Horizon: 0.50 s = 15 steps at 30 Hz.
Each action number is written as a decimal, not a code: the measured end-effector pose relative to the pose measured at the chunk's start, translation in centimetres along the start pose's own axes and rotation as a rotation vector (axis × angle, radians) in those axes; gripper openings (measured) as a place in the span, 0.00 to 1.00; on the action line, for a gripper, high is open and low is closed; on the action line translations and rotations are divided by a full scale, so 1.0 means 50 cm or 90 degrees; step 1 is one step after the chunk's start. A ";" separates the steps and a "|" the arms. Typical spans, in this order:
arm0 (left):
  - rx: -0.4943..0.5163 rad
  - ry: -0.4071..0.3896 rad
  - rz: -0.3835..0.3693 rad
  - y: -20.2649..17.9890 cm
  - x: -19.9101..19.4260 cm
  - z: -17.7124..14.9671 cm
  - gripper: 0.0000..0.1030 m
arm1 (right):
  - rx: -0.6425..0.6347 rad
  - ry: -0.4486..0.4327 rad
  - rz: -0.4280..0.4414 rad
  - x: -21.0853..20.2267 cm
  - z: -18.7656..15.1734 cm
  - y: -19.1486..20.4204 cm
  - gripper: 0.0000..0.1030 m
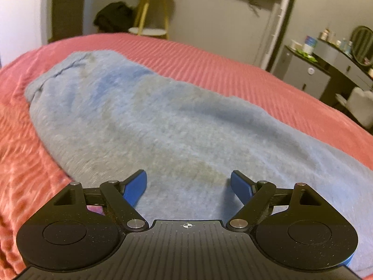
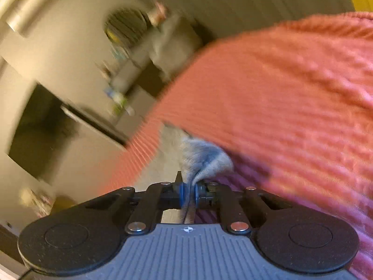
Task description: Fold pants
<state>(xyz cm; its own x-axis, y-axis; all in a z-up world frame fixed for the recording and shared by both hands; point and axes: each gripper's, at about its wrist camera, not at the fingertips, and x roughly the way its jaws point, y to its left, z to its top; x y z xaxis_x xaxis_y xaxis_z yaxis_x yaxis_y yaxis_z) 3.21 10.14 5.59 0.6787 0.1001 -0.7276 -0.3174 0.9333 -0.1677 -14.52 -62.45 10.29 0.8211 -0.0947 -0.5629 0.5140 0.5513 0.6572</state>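
Light blue-grey fleece pants lie stretched out on the pink ribbed bedspread, running from the far left to the near right in the left wrist view. My left gripper is open and empty, its blue fingers hovering over the near part of the pants. My right gripper is shut on a bunched end of the pants near the edge of the bed. The right wrist view is tilted and blurred.
A yellow-legged side table and a dark bundle stand beyond the bed. A grey cabinet and a vanity with a mirror and bottles stand at the right. A dark screen hangs on the wall.
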 end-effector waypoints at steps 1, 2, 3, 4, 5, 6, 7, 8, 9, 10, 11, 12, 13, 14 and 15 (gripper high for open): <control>-0.007 0.004 0.002 0.004 0.003 0.001 0.83 | -0.020 0.005 -0.029 0.003 -0.006 -0.005 0.08; -0.009 0.006 0.002 0.006 0.006 0.001 0.83 | -0.037 0.024 -0.064 0.017 -0.014 -0.013 0.09; -0.008 0.007 0.004 0.006 0.008 0.001 0.83 | -0.049 0.056 -0.100 0.035 -0.025 -0.027 0.09; -0.005 0.006 0.005 0.005 0.007 0.000 0.83 | -0.050 0.081 -0.126 0.051 -0.035 -0.041 0.10; -0.001 0.004 0.003 0.003 0.005 0.000 0.83 | -0.044 0.068 -0.116 0.047 -0.041 -0.050 0.09; 0.000 0.004 0.000 0.002 0.003 0.000 0.83 | -0.029 0.060 -0.108 0.045 -0.040 -0.053 0.14; 0.001 0.003 -0.008 0.002 0.002 0.000 0.83 | -0.007 0.056 -0.098 0.040 -0.040 -0.056 0.18; 0.001 0.003 -0.016 0.001 0.001 0.000 0.83 | 0.013 0.053 -0.083 0.035 -0.041 -0.061 0.29; 0.002 0.003 -0.022 0.000 0.002 0.001 0.83 | 0.030 0.052 -0.063 0.022 -0.047 -0.069 0.41; 0.003 0.003 -0.024 -0.001 0.003 0.001 0.83 | 0.038 0.054 -0.050 0.020 -0.047 -0.069 0.44; 0.004 0.004 -0.023 -0.003 0.004 0.000 0.83 | 0.037 0.055 -0.049 0.021 -0.048 -0.068 0.45; 0.004 0.006 -0.021 -0.003 0.005 -0.001 0.83 | 0.031 0.057 -0.055 0.023 -0.042 -0.062 0.45; 0.003 0.008 -0.021 -0.002 0.007 -0.001 0.83 | 0.016 0.061 -0.061 0.026 -0.042 -0.057 0.44; 0.000 0.009 -0.020 -0.001 0.008 0.000 0.83 | 0.004 0.061 -0.070 0.032 -0.043 -0.054 0.40; -0.003 0.010 -0.018 0.000 0.009 0.001 0.83 | -0.005 0.061 -0.079 0.038 -0.039 -0.044 0.33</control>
<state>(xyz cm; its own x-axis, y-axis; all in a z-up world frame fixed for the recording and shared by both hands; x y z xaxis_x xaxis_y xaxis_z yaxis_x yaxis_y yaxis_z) 3.56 10.22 5.29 0.6768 0.0676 -0.7330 -0.3016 0.9338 -0.1923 -14.58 -62.23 6.81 0.7239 -0.0832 -0.6848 0.6076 0.5470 0.5759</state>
